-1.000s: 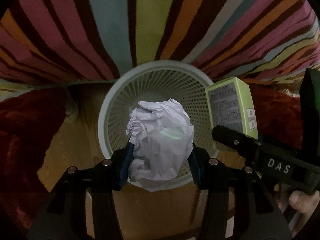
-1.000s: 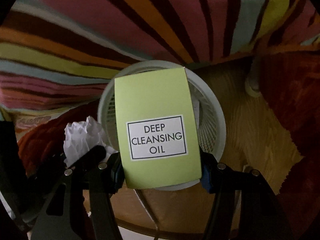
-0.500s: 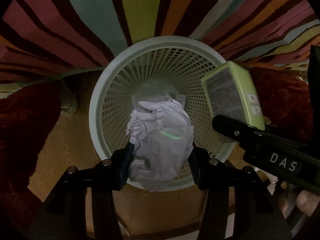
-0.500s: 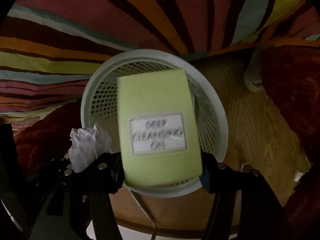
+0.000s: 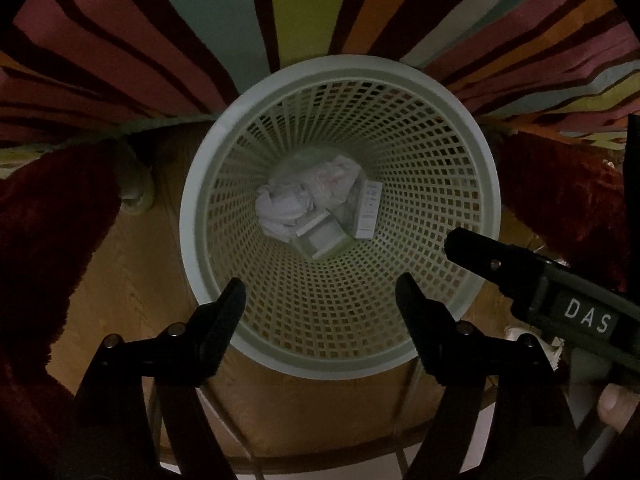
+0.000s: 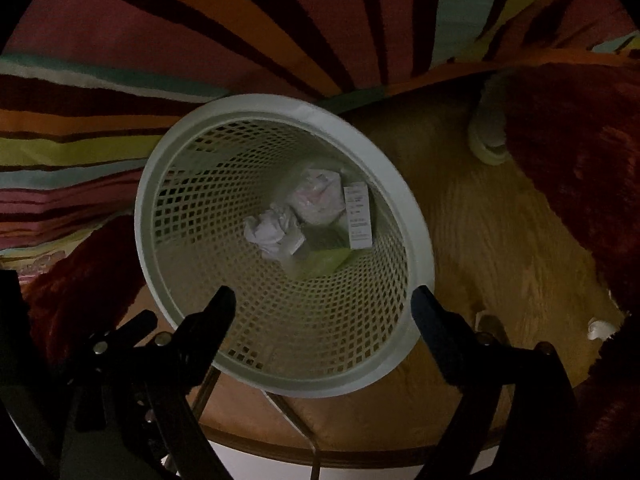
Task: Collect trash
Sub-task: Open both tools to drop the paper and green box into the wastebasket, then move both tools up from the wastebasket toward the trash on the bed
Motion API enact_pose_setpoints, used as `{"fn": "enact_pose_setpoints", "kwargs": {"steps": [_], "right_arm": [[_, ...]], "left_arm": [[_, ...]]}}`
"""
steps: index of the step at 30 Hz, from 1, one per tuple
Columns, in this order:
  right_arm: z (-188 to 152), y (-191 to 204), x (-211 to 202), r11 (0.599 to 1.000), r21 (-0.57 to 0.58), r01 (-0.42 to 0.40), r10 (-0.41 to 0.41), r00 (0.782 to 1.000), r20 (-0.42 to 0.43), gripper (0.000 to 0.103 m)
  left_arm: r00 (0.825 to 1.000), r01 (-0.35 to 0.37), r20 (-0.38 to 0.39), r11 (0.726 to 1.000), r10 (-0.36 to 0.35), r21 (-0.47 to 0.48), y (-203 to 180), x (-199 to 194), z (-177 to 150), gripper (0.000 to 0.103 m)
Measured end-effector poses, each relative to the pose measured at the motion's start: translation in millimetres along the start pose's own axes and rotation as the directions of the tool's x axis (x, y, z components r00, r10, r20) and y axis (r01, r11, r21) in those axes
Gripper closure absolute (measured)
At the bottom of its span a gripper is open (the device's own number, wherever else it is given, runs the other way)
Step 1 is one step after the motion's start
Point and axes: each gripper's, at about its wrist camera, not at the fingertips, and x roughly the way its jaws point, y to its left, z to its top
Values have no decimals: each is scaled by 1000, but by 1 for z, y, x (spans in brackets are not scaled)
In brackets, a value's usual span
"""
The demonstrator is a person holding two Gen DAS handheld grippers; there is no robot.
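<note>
Crumpled white paper ball [image 5: 280,212] and pale green box [image 6: 326,260] lying at the bottom of the white lattice wastebasket [image 5: 486,184]. Left tongs [image 5: 320,296] and right tongs [image 6: 322,306], jaws just opened, spread and empty above the rim.

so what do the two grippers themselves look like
Both are dark, nearly black. The left gripper has two tapered, wedge-shaped fingers on angular linkage arms with small round silver pivot pins. The right gripper is built the same way, with a bluish pad on its right finger. Seen from the left wrist, the right gripper's body carries a label reading DAS in white letters. No cables or sleeves show.
</note>
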Motion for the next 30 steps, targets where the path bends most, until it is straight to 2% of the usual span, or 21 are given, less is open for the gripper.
{"fn": "enact_pose_setpoints", "kwargs": {"steps": [13, 18, 25, 30], "right_arm": [[-6, -3, -14, 1000, 9, -6, 6, 999, 49, 18], [-8, -2, -24, 1000, 13, -4, 3, 997, 81, 18], [-11, -2, -37, 1000, 19, -14, 12, 992, 127, 18], [-15, 0, -56, 999, 10, -31, 29, 981, 192, 18]], "left_arm": [[998, -17, 61, 999, 19, -35, 6, -9, -11, 27], [995, -14, 99, 999, 19, -46, 8, -24, -14, 27], [992, 11, 129, 997, -1, -76, 13, -36, -14, 27], [987, 52, 154, 995, -38, -86, 13, -48, -18, 27]]}}
